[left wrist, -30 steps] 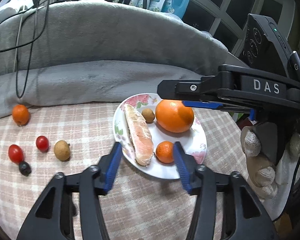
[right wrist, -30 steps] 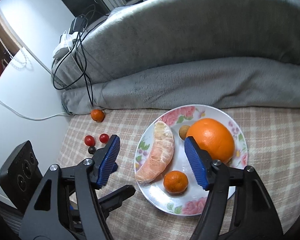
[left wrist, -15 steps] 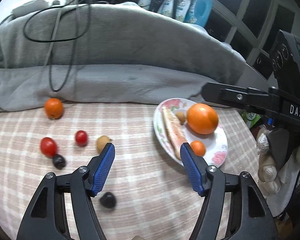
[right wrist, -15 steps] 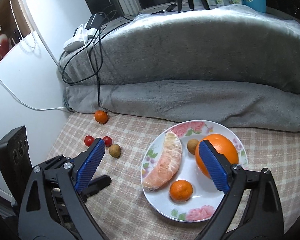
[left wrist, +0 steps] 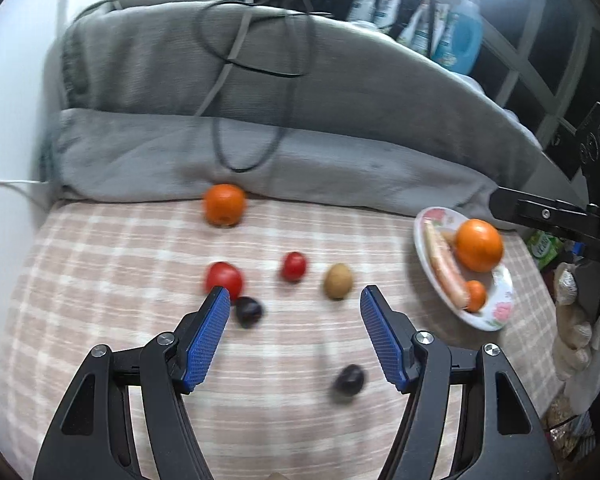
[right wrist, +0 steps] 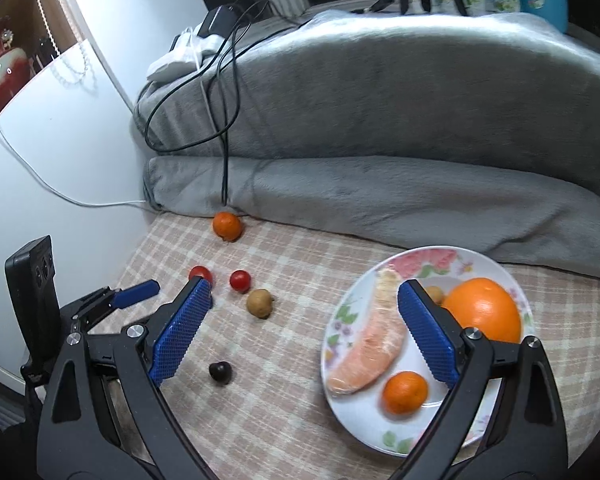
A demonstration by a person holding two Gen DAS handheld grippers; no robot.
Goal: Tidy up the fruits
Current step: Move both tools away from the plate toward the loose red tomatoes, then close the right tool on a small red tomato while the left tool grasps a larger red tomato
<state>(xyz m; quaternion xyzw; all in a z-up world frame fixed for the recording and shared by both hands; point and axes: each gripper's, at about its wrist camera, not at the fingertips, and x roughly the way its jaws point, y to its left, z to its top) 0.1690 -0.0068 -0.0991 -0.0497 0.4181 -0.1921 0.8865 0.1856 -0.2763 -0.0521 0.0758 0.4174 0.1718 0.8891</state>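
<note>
A floral plate (right wrist: 480,432) holds a big orange (right wrist: 482,314), a pomelo slice (right wrist: 370,354), a small mandarin (right wrist: 405,393) and a small brown fruit (right wrist: 434,292). Loose on the checked cloth lie a mandarin (left wrist: 224,204), two red tomatoes (left wrist: 224,279) (left wrist: 293,266), a brown fruit (left wrist: 338,281) and two dark fruits (left wrist: 249,311) (left wrist: 350,379). My left gripper (left wrist: 294,300) is open and empty above the loose fruit. My right gripper (right wrist: 304,290) is open and empty, its right finger over the plate.
A rolled grey blanket (left wrist: 260,160) with black cables borders the far side. A white wall (right wrist: 60,152) stands at the left. Bottles (left wrist: 460,40) line the windowsill behind. Bags (left wrist: 572,320) lie past the cloth's right edge.
My left gripper has swung left from the plate to the loose fruit. My right gripper has pulled back and up from the plate. Both stay open.
</note>
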